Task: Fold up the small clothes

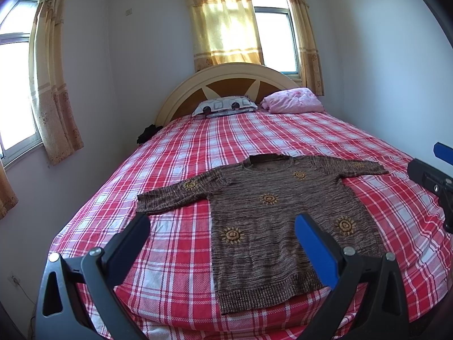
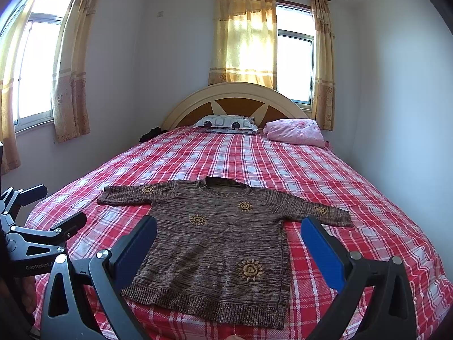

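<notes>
Brown marled knit sweater with embroidered yellow sun motifs [image 1: 271, 215] [image 2: 218, 243]: laid flat, front up, on the near half of the red-and-white plaid bedspread [image 1: 254, 141] [image 2: 254, 155]. Both sleeves spread outward to the sides; collar toward the headboard, ribbed hem toward the near edge of the bed. Not folded at any point.

Left gripper [image 1: 222, 226]: black frame, blue-padded fingers, spread wide. Held above the near edge of the bed, over the hem side of the sweater and toward its left sleeve. Nothing between the fingers; no contact with the fabric visible. Seen again from the right wrist camera at the left edge [image 2: 56, 212], apart from the garment.

Right gripper [image 2: 229, 226]: same construction, fingers spread wide, empty. Positioned over the lower body of the sweater, clear of the cloth. Part of it visible in the left wrist view at the right edge [image 1: 436, 175]; jaw setting not readable from that angle.

Surroundings: cream and brown arched wooden headboard [image 1: 229, 82] [image 2: 235, 99] at the far end; white pillow with grey square print [image 1: 225, 106] [image 2: 226, 123] beside a folded pink quilt [image 1: 293, 100] [image 2: 294, 130], both against the headboard. Small black item [image 1: 147, 133] [image 2: 151, 133] at the far left bed edge, identity not discernible. Yellow patterned curtains [image 1: 226, 19] [image 2: 243, 34] over the windows behind the headboard and on the left wall.
</notes>
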Motion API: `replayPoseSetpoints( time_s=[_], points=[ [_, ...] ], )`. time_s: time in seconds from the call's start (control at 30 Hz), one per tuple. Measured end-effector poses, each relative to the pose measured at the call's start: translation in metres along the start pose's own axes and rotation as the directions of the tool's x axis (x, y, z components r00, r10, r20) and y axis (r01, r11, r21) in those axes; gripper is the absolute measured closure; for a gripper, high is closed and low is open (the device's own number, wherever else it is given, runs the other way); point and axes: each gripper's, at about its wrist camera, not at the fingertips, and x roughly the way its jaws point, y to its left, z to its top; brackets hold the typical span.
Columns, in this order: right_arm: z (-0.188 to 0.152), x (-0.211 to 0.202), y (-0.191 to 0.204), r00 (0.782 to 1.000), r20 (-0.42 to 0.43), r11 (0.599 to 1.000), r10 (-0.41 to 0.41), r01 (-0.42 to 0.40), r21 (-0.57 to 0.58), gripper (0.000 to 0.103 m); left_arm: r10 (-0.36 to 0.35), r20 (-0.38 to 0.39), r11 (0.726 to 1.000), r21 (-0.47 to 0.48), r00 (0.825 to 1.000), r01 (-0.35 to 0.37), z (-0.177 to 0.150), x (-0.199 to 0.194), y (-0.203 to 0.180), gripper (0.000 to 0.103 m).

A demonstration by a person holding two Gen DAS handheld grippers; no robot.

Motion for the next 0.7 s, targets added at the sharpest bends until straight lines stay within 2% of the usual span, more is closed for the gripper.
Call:
replayPoseSetpoints(
  time_s=[0.7],
  points=[
    [-0.0029,0.0033,0.0002,1.000,-0.007,1.000,0.007,-0.007,0.001,0.001,0.001,-0.002,1.000,0.003,1.000,-0.001,-0.0003,0.0007,-0.0007,0.000]
  ],
)
